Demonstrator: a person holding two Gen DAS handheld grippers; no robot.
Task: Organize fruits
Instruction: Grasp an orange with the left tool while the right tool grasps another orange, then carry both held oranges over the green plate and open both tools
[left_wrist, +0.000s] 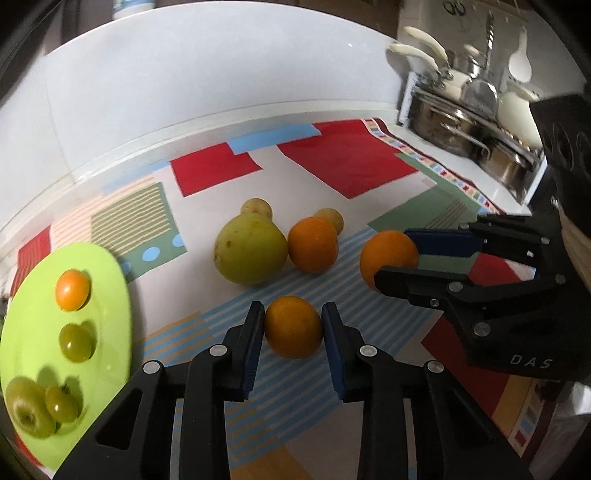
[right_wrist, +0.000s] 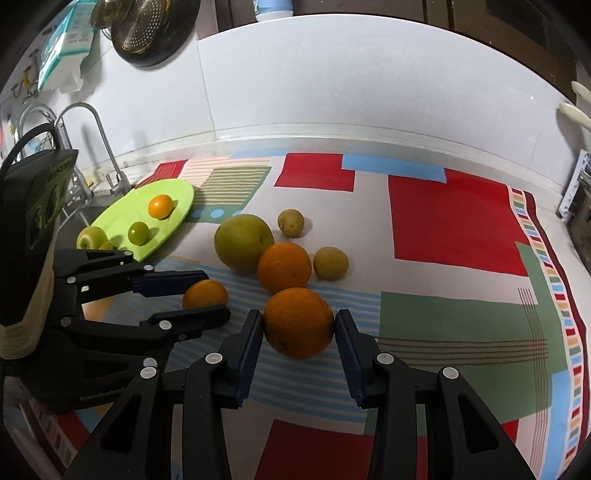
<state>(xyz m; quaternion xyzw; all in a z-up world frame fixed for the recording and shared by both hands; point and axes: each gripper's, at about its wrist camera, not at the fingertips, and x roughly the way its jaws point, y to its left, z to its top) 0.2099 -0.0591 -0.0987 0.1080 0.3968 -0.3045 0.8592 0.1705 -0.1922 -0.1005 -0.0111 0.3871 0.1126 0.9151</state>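
Observation:
My left gripper (left_wrist: 293, 326) is shut on a small orange (left_wrist: 293, 327); it also shows in the right wrist view (right_wrist: 205, 293). My right gripper (right_wrist: 298, 325) is shut on a bigger orange (right_wrist: 298, 323), which shows in the left wrist view (left_wrist: 388, 258) too. A third orange (right_wrist: 283, 266), a large green pear-like fruit (right_wrist: 243, 242) and two small brownish-green fruits (right_wrist: 291, 222) (right_wrist: 331, 263) lie on the patterned cloth. A lime-green plate (left_wrist: 107, 310) at the left holds a small orange fruit (left_wrist: 72, 290), two small green fruits and a green apple (left_wrist: 29, 411).
Pots and pans (left_wrist: 476, 125) stand in a rack at the right of the counter. A tap (right_wrist: 99, 140) and sink are at the far left. A white wall (right_wrist: 332, 81) runs behind the cloth (right_wrist: 454, 221).

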